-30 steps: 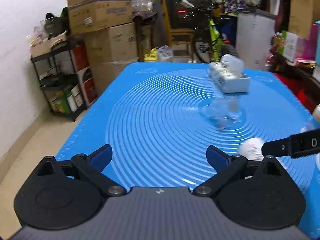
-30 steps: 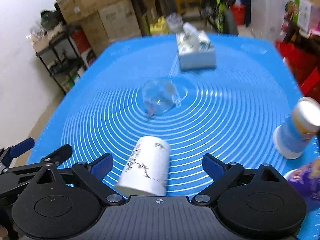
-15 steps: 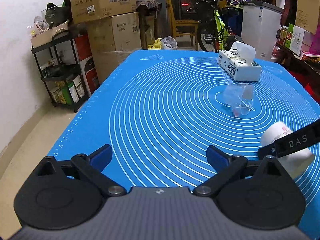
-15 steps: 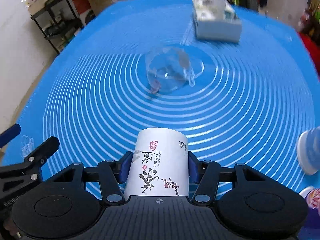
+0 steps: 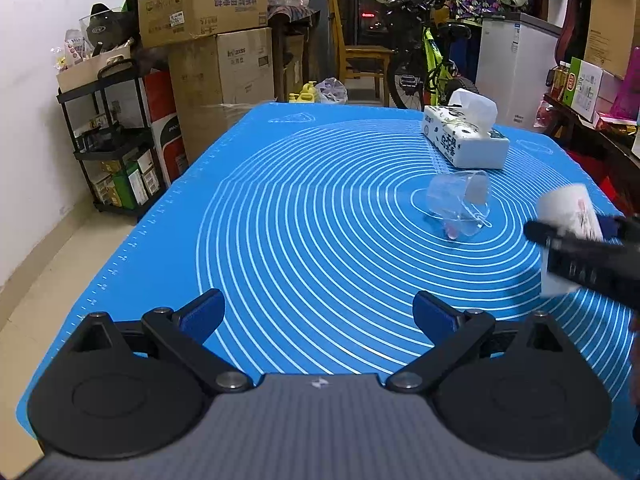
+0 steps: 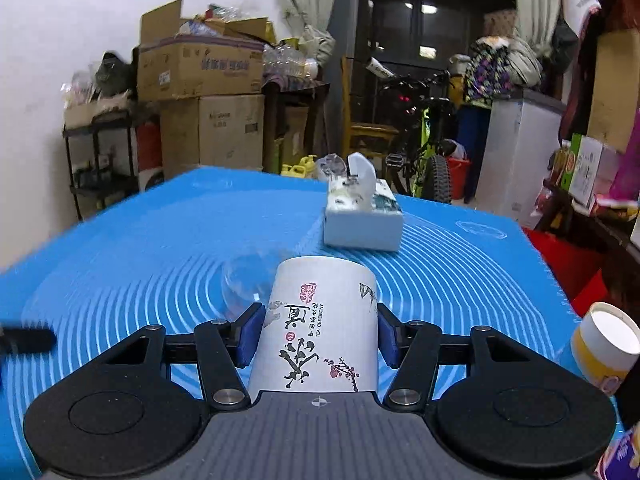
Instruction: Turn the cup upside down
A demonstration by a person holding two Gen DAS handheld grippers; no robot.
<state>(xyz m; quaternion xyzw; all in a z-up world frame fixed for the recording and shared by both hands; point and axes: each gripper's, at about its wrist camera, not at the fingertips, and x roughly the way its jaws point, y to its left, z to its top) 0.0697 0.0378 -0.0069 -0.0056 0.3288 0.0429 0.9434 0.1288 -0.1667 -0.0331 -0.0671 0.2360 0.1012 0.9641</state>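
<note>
Right gripper (image 6: 320, 332) clamps the cup (image 6: 320, 328), lifted off the mat (image 5: 320, 220); glass (image 5: 460, 204) at 11 o'clock. Left gripper (image 5: 316, 312) open, idle. Next: invert, set down.

Glass cup (image 6: 244, 280) blurred, half hidden behind paper cup (image 6: 320, 332).

Left gripper (image 5: 316, 314), right gripper (image 6: 318, 336): black linkage arms, round black discs, silver pivot screws, blue finger pads (image 6: 249, 334), grey ribbed body lower centre.

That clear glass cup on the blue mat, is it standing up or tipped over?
Tipped over. The clear glass cup lies on its side on the blue mat, near the tissue box.
</note>
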